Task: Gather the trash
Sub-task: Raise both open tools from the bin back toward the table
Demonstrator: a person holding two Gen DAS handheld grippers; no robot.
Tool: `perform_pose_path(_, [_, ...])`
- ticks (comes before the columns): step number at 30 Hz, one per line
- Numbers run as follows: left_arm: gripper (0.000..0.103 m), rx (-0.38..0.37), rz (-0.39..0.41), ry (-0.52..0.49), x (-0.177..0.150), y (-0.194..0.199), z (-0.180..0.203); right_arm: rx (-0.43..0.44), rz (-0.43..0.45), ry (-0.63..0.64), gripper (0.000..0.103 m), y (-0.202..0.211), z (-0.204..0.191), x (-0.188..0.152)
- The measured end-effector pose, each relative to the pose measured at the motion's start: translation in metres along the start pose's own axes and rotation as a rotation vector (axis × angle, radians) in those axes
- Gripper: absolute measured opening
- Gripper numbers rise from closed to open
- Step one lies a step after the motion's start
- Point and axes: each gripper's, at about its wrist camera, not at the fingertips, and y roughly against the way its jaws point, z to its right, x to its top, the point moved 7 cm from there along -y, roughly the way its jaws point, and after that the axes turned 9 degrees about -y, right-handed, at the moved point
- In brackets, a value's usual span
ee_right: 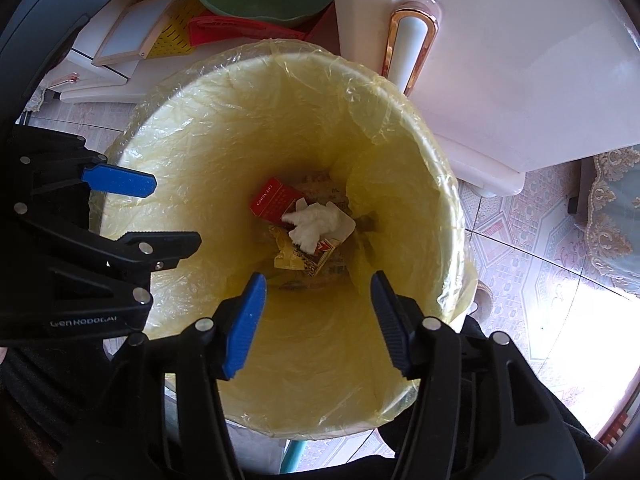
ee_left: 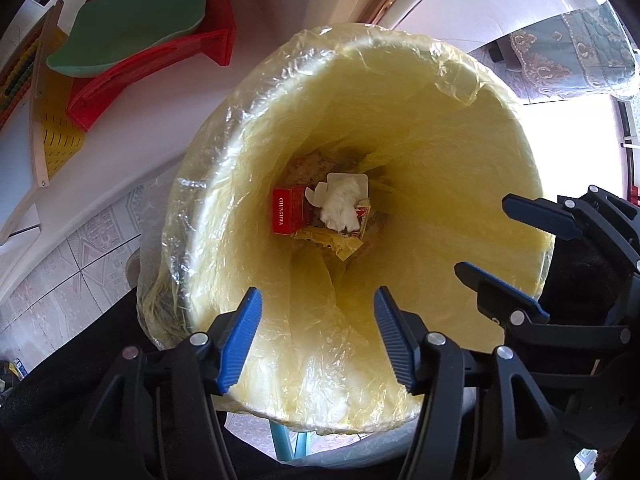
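Trash lies at the bottom of a bin (ee_left: 420, 92) lined with a thin yellow plastic bag (ee_left: 256, 128), and both claws hang over its mouth, pointing down into it. Only one piece carries writing I can read: a red carton (ee_left: 289, 211) with "CHUNGHWA" in white letters down its side. Against it rests one crumpled white tissue (ee_left: 340, 210), and under that a second small box with a red-and-white label (ee_right: 325, 249) whose print is too small to make out. One crumpled yellowish wrapper (ee_left: 340, 245) lies beside them, touching the pile. More printed paper shows beneath, unreadable.

The left gripper (ee_left: 318, 340) has its two blue pads spread apart with nothing between them but the view of the liner. The right gripper (ee_right: 318, 322) is likewise spread and empty. Seen from the right-hand camera, the left claw's black frame bears pale lettering that looks like "GEN ROBOT.AI".

Beyond the bin's far rim stand white furniture (ee_right: 520, 80) with one rose-gold handle (ee_right: 412, 46), a red plastic basket (ee_left: 160, 52) holding one green dish (ee_left: 136, 28), and a yellow perforated panel (ee_left: 60, 136). The floor (ee_right: 528, 232) is patterned tile.
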Motion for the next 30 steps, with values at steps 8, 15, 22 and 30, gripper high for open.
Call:
perform_pose_path(8, [0.067, 0.034, 0.035, 0.006, -0.019, 0.028, 0.004, 0.011, 0.062, -0.001, 0.068, 0.035, -0.006, -0.007])
perform_pose_path(15, [0.077, 0.003, 0.151, 0.016, -0.067, 0.12, 0.015, 0.077, 0.191, 0.012, 0.089, 0.132, -0.009, -0.016])
perform_pose_path(22, [0.087, 0.158, 0.3, 0.084, -0.075, 0.275, -0.018, 0.129, 0.346, -0.027, 0.09, 0.266, 0.014, 0.021])
perform_pose_path(30, [0.094, 0.236, 0.352, 0.141, -0.048, 0.411, -0.042, 0.134, 0.499, -0.07, 0.096, 0.395, 0.036, 0.091])
